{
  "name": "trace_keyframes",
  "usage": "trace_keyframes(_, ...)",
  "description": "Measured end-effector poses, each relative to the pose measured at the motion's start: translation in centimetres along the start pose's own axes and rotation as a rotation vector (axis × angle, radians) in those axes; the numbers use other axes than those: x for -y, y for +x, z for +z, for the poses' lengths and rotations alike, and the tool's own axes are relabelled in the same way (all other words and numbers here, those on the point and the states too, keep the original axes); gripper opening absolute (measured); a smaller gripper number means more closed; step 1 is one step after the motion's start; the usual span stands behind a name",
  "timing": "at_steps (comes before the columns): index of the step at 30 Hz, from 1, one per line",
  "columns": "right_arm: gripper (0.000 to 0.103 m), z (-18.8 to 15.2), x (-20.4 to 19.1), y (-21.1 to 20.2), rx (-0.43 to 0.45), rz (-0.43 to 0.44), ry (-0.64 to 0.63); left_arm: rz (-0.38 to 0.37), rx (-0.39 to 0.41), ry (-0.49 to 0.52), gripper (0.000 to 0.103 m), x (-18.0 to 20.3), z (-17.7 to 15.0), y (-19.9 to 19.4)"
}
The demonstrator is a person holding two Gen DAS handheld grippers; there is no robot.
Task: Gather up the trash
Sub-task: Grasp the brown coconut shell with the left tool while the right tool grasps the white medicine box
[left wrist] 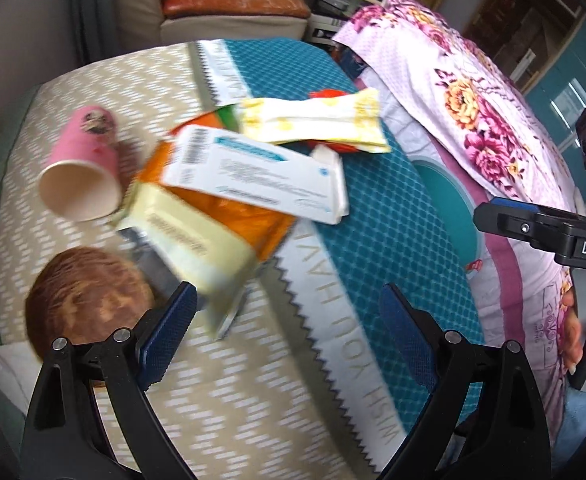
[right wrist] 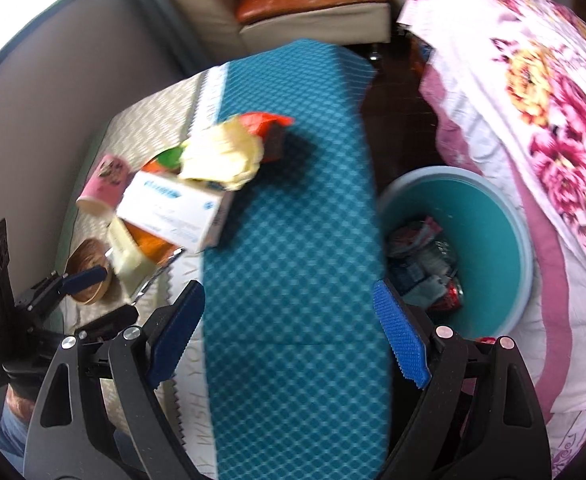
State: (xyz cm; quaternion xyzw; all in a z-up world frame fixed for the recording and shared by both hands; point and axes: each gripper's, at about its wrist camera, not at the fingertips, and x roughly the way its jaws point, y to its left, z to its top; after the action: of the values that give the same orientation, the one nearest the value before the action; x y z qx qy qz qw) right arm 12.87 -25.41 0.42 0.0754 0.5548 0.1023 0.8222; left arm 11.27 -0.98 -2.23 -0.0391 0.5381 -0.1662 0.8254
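Left gripper [left wrist: 285, 332]: jaws apart, nothing between the pads; it hangs over the table edge, tilted down toward the litter pile.
Right gripper [right wrist: 289, 332]: jaws wide and empty, above the teal strip of the table, with the bin to its right.
Nearest to the left gripper: yellow pack [left wrist: 197, 248], whose lower corner lies just in front of the left pad; beside it sits a brown bowl [left wrist: 85, 300].
White box [left wrist: 253, 176]: lies slanted on top of an orange bag [left wrist: 253, 216]; the end flap on the right stands open.
Yellow wrapper [left wrist: 313, 120]: a flat sachet behind the box, with a red scrap under its far end.
Cup [left wrist: 81, 168]: pink paper, on its side, mouth toward the camera, left of the pile and apart from it.
Bin [right wrist: 497, 216]: teal, on the floor between the table [right wrist: 293, 260] and a floral cover [right wrist: 533, 100]; it already holds some wrappers.
Handling, box: probably light cardboard, fairly stiff but crushable; best pinched across the short sides near the middle, away from the loose flap.
Handling, wrapper and bag: likely thin, limp and slick; pinch a raised edge or crumpled fold.
Handling, cup: light, and it may roll; a grip across the rim should flatten it slightly and hold.
Uncertain: motion blur hides the print, and whether the box is empty.
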Motion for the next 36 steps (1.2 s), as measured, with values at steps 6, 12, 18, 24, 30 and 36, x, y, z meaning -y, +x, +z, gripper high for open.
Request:
trace_keyframes(6, 0.082, 0.2, -4.0, 1.2, -0.054, 0.041, -0.063, 0.083, 0.035, -0.065, 0.093, -5.5, -1.8, -2.3)
trace_keyframes(12, 0.082, -0.4, -6.7, 3.4, -0.118, 0.047, -0.098, 0.127, 0.074, -0.152, 0.093, -11.1, -3.4, -4.1)
trace_keyframes(18, 0.082, -0.4, -8.1, 4.7, -0.146, 0.045, -0.110, 0.084, 0.048, -0.252, 0.093, -14.5, -4.2, -2.8)
trace_keyframes(24, 0.082, 0.2, -9.6, 5.3, -0.157, 0.011, -0.167, 0.060, 0.045, -0.255, 0.089, -14.5, -4.5, -1.4)
trace_keyframes(30, 0.082, 2.2, -11.0, 6.3, -0.161, -0.011, -0.256, 0.070, 0.042, -0.240, 0.026, -14.6, -4.1, -0.9)
trace_keyframes(36, 0.082, 4.6, -13.1, 8.7, -0.200, -0.015, -0.405, 0.086, 0.038, -0.173, 0.022, -15.3, -3.1, -1.0)
